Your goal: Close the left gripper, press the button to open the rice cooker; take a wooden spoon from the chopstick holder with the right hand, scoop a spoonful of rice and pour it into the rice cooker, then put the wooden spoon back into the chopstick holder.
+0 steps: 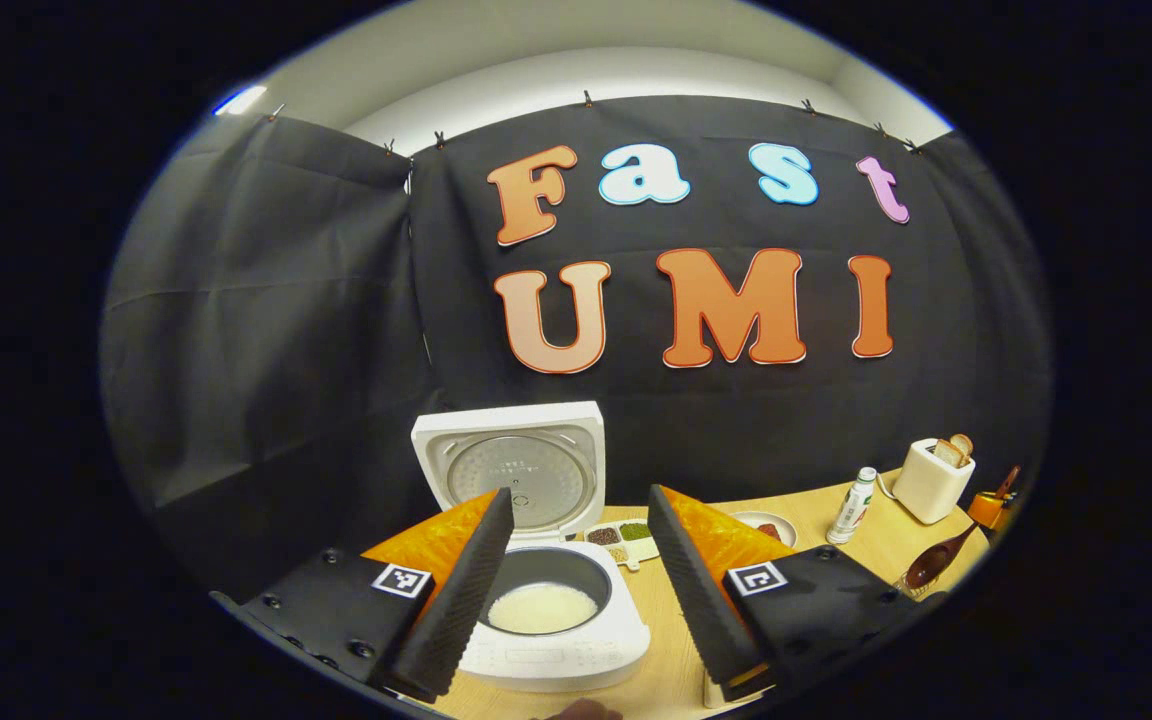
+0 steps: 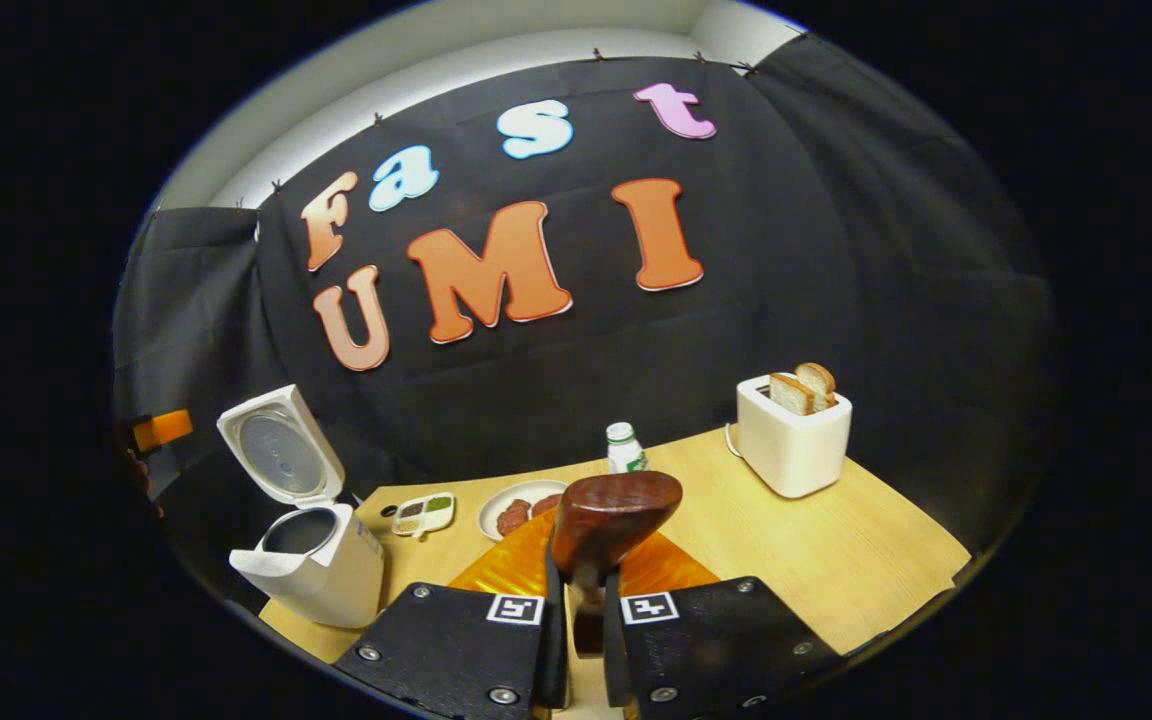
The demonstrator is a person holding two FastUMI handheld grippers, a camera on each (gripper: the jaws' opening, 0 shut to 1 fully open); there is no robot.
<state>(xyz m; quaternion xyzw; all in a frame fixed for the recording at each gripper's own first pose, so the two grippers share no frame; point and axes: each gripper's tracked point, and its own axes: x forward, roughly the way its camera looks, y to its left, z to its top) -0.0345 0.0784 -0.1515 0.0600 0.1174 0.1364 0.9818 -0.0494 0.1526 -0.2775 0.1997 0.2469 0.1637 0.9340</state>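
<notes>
Two risks noted. Rice cooker point(image 1: 546, 560) stands open at 6 o'clock in the left gripper view, lid up, rice in the pot; in the right gripper view it sits at 8 o'clock on the worktop point(image 2: 836, 560). Left hand-held gripper point(image 1: 576, 590) fingers apart, empty. Right hand-held gripper point(image 2: 584, 640) clamped on the wooden spoon point(image 2: 616, 520) handle, bowl upright. Likely failures: spoon twisting in the narrow grip; spoon bowl clipping the raised lid.

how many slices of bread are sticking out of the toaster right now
2. Both slices stand side by side in the top slot of the white toaster at the far right of the wooden table: one slice nearer the rice cooker's side, the other slice just behind it.
</notes>
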